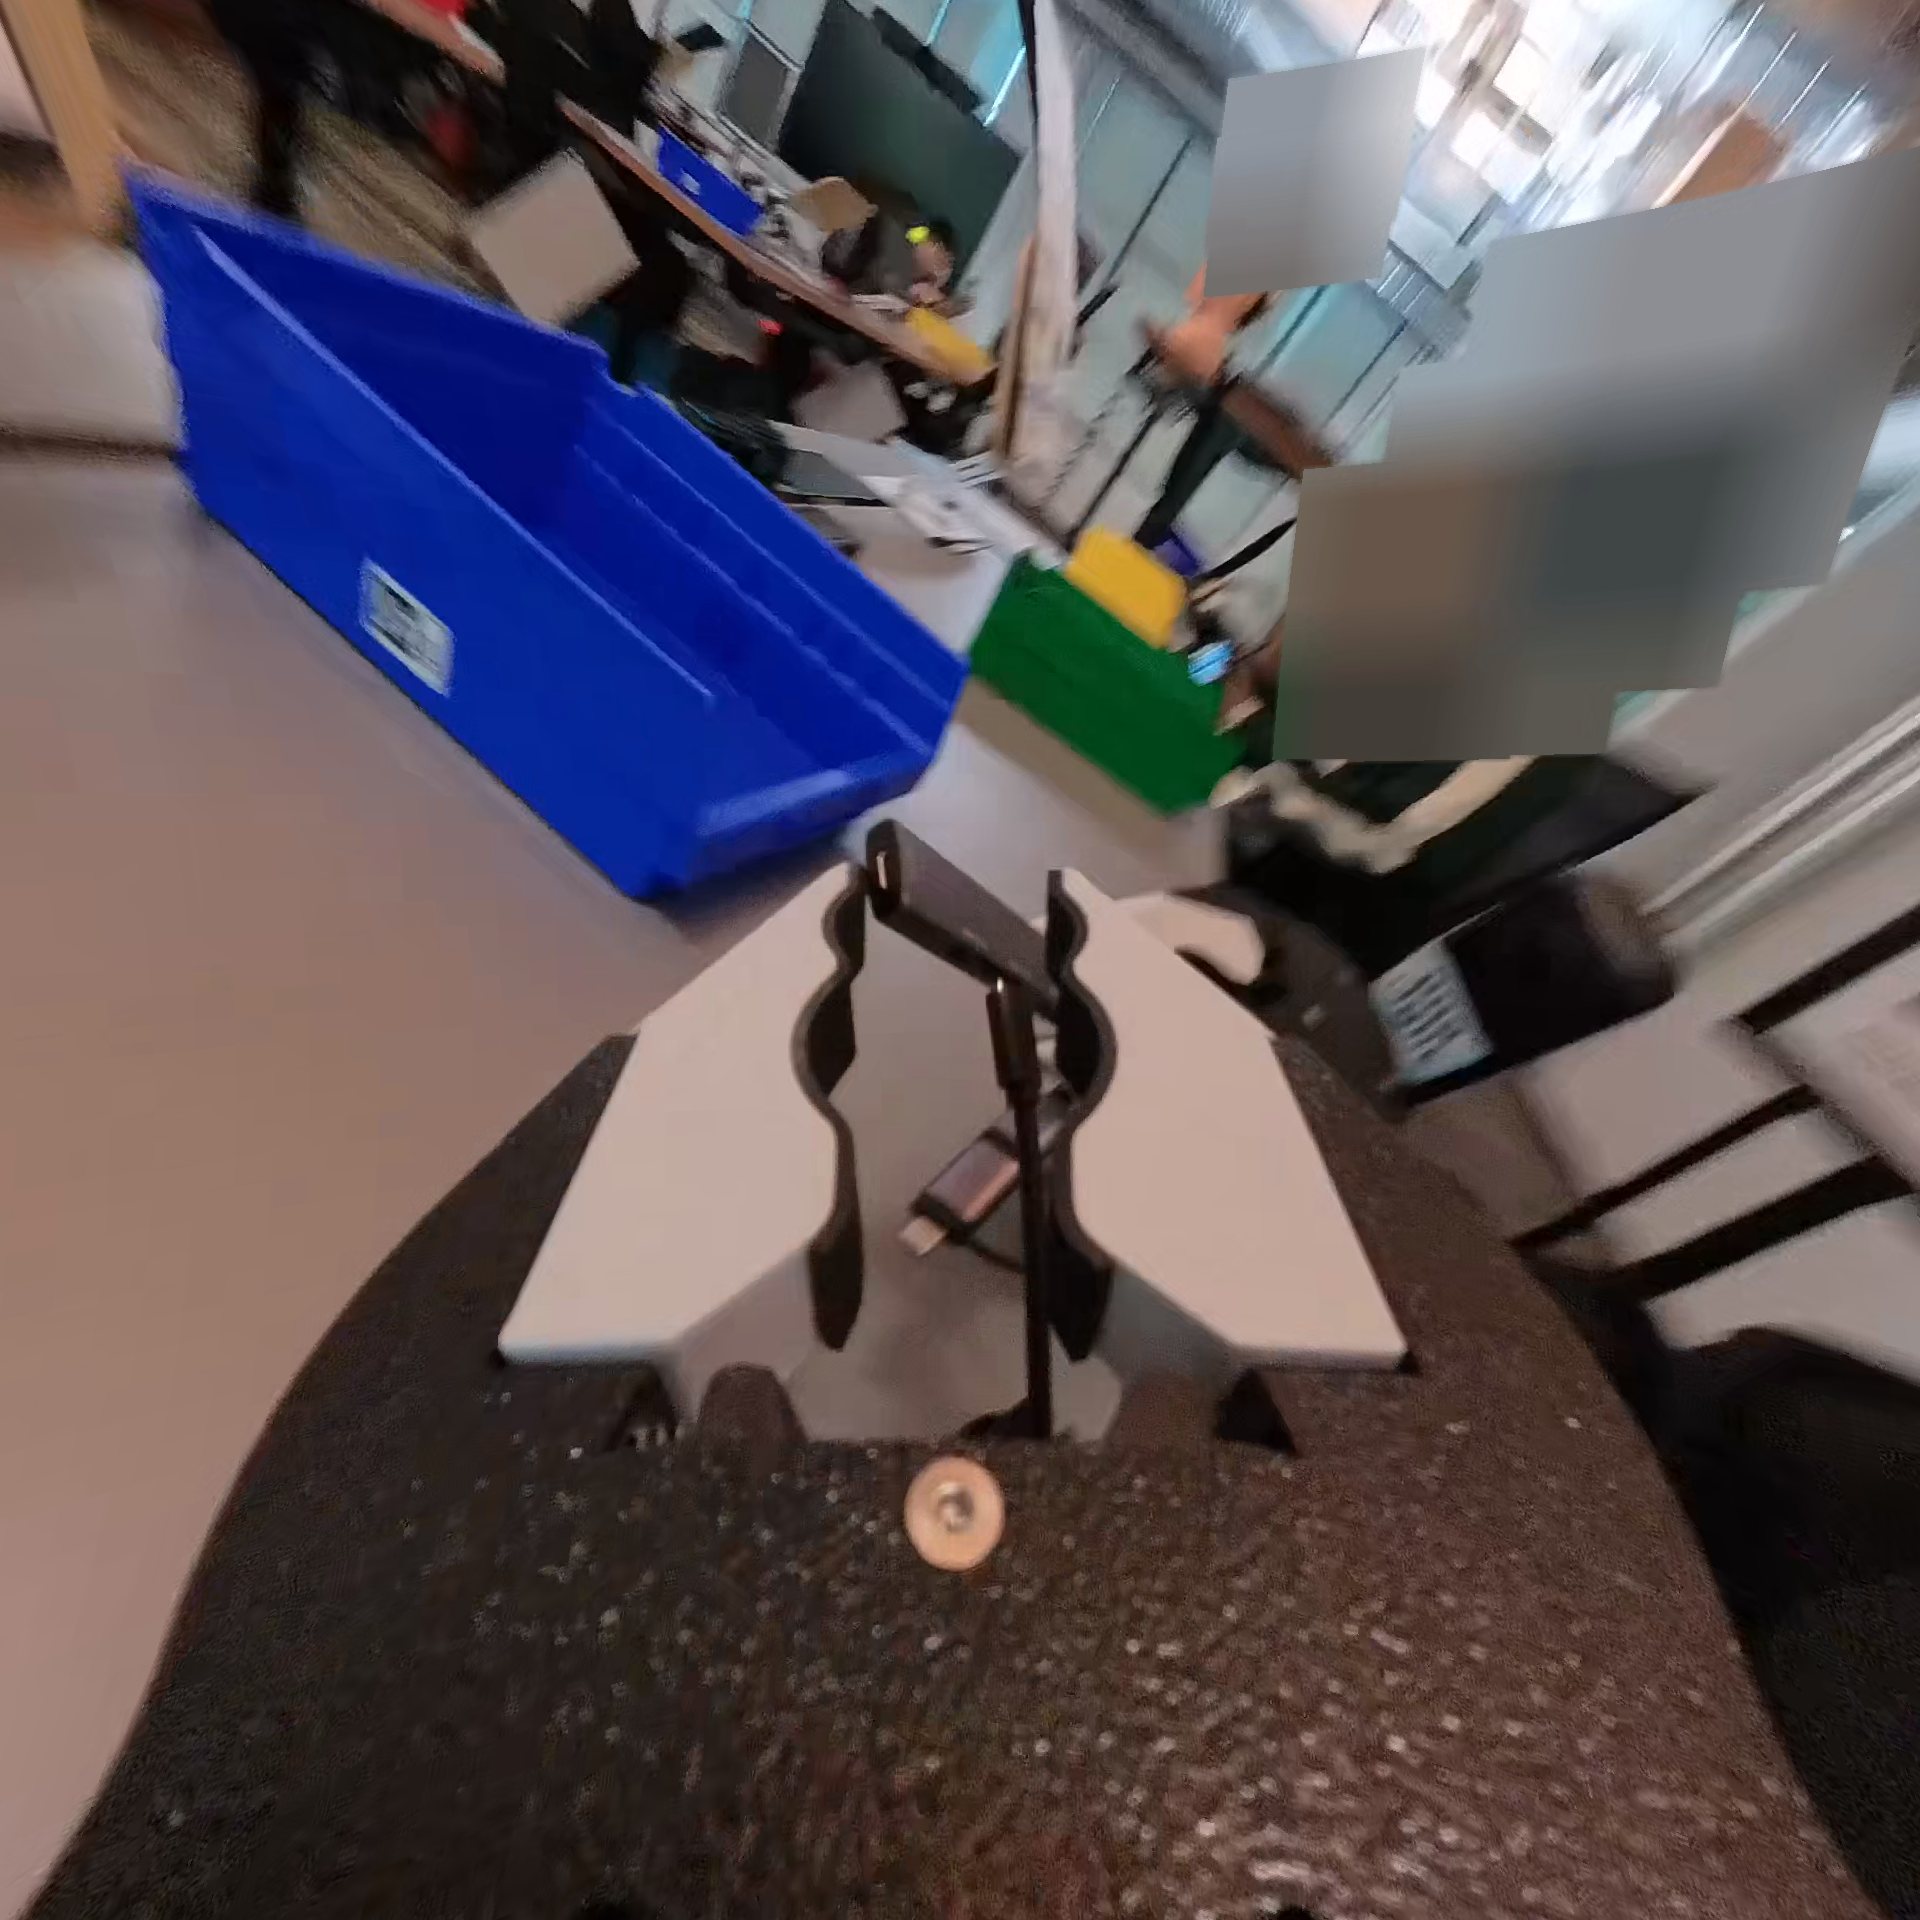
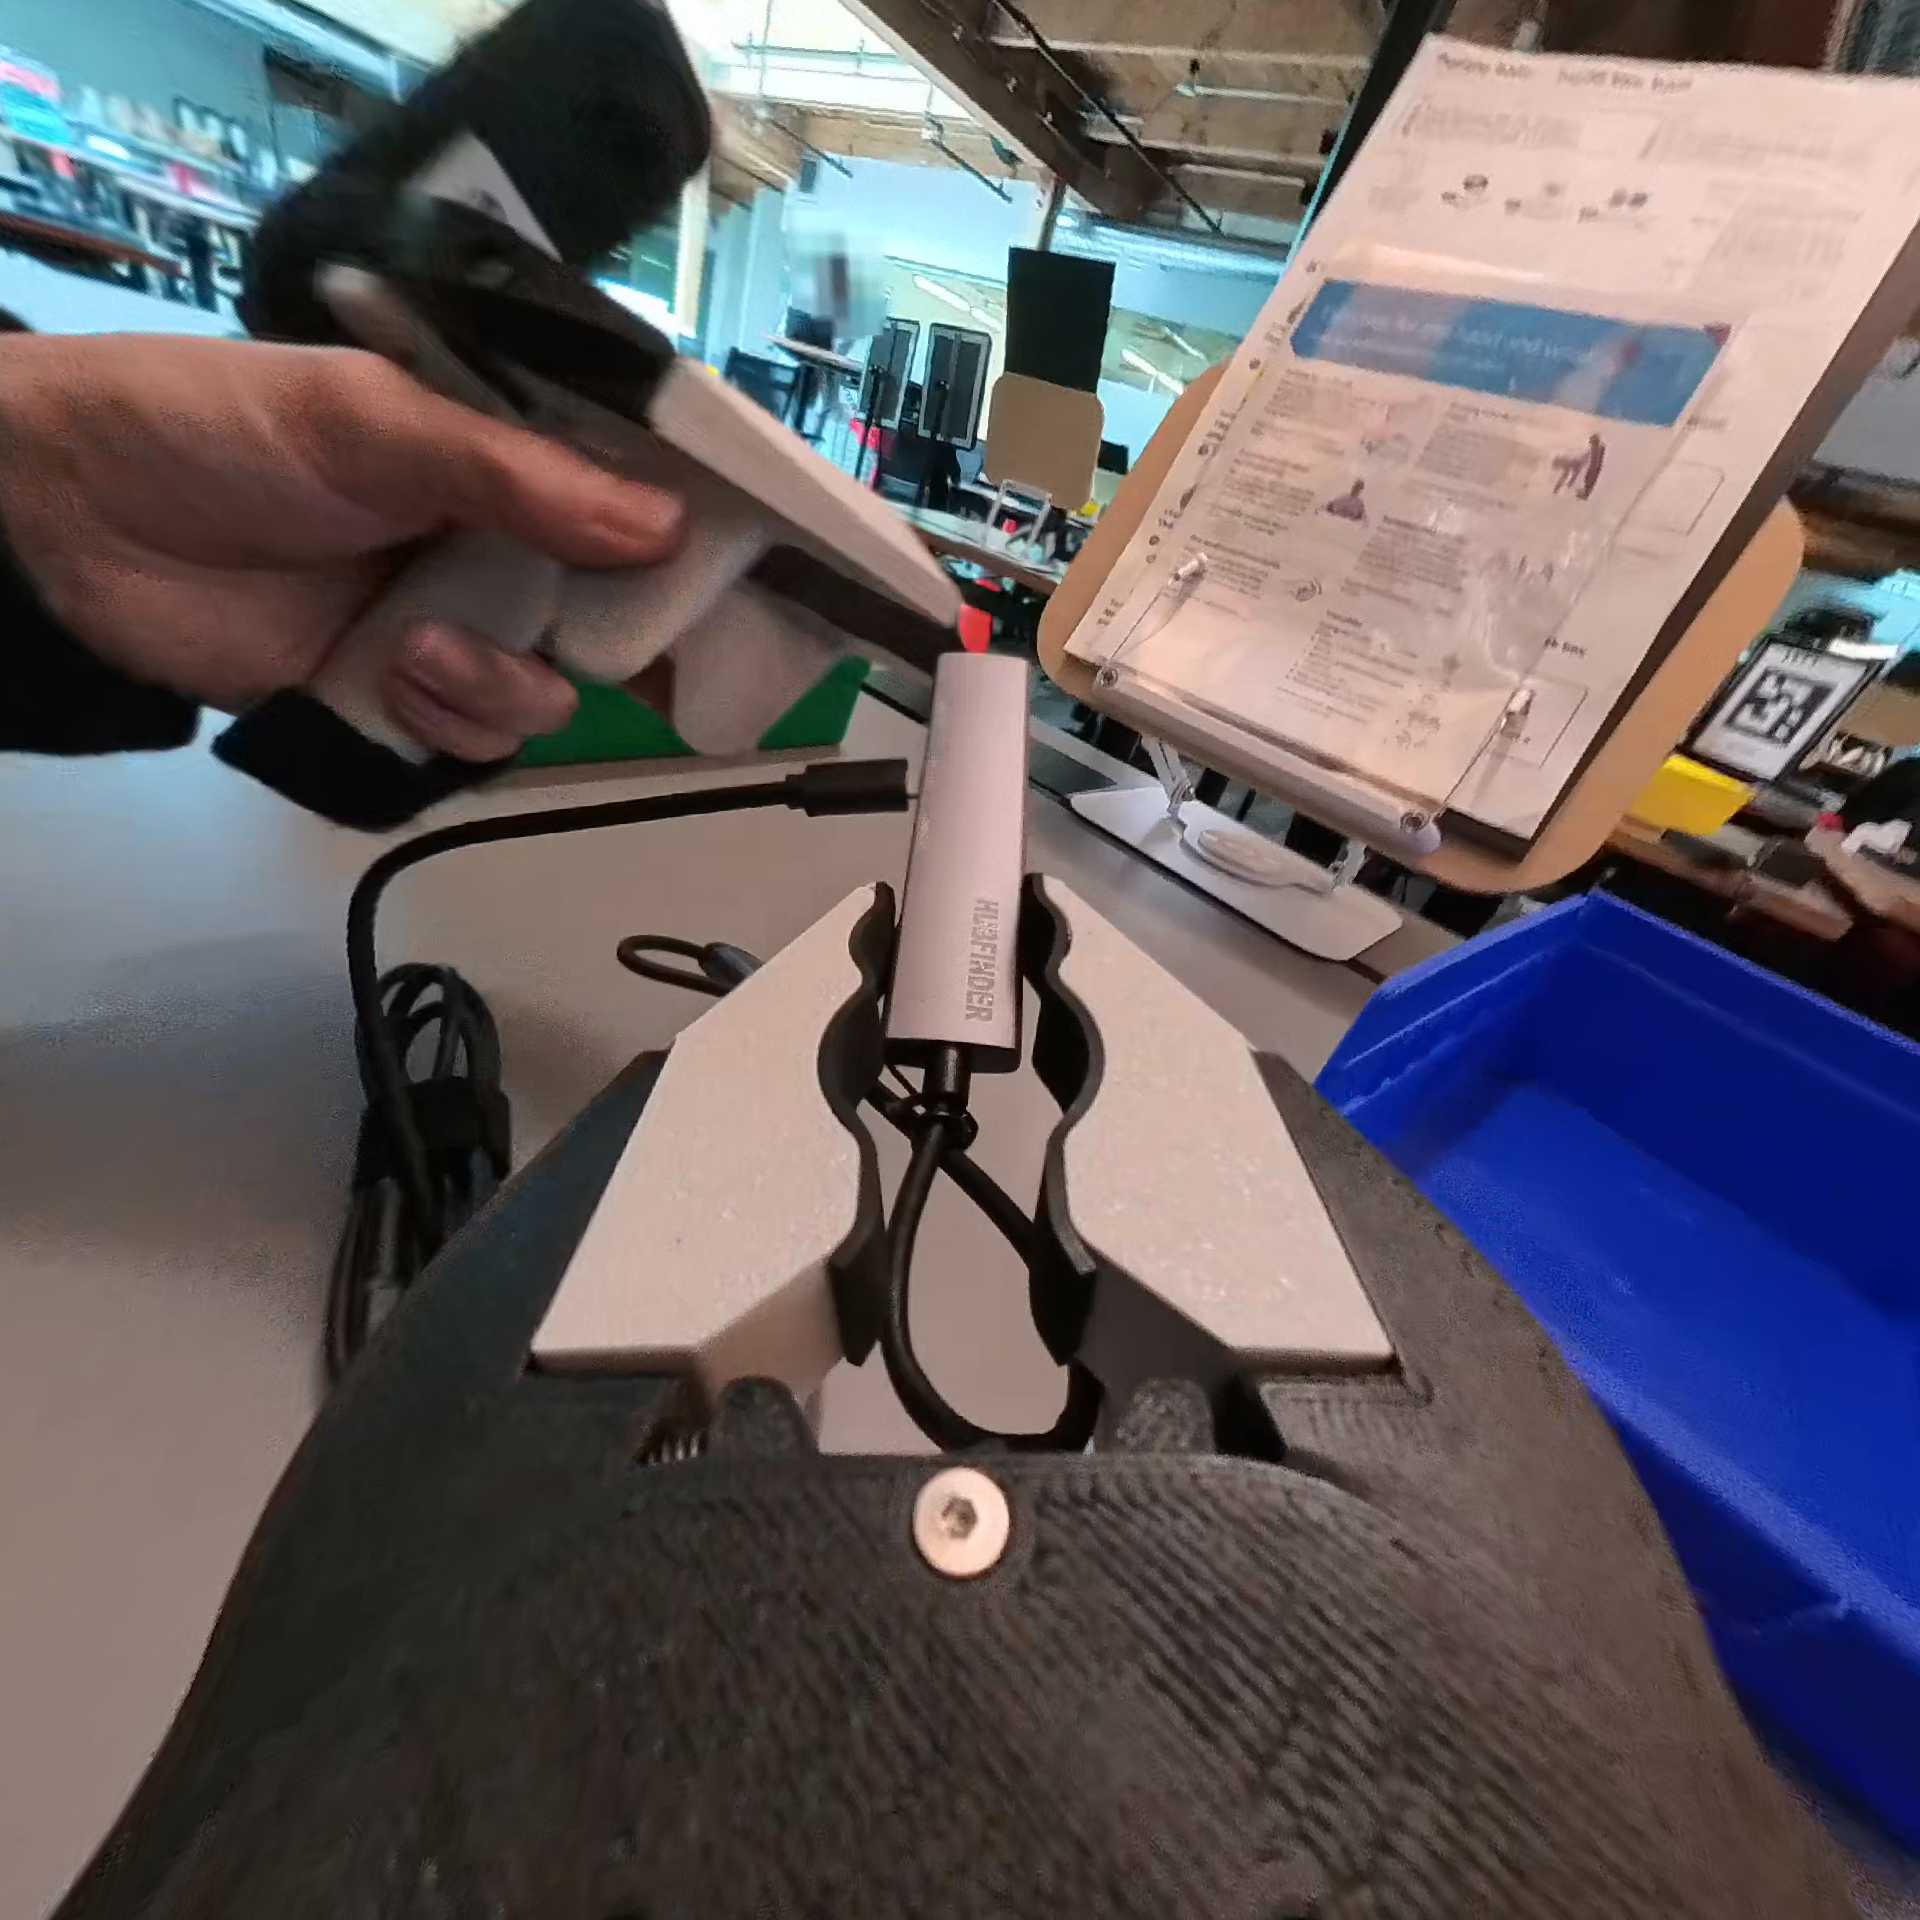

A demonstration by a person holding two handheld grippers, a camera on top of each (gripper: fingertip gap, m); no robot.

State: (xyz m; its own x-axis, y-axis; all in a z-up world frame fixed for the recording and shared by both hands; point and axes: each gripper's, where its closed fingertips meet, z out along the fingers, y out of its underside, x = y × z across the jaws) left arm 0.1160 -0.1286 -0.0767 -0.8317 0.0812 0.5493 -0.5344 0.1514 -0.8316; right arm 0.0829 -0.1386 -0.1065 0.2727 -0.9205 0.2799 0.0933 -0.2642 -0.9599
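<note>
With its long axis pointing away along the fingers, the hub [image 2: 961,852] is sitting clamped in the right gripper [image 2: 958,935], while the left gripper [image 1: 956,914] is pinching its far end above the surface [image 2: 156,1091].

Grey USB hub [image 2: 961,883] upright, clamped between right gripper [image 2: 961,935] jaws, black cable [image 2: 540,831] plugged in.

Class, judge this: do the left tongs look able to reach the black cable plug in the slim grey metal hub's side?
Probably yes. The black cable plug juts from the slim grey metal hub's exposed side above the right tongs; the left tongs hover close, nothing between.
</note>
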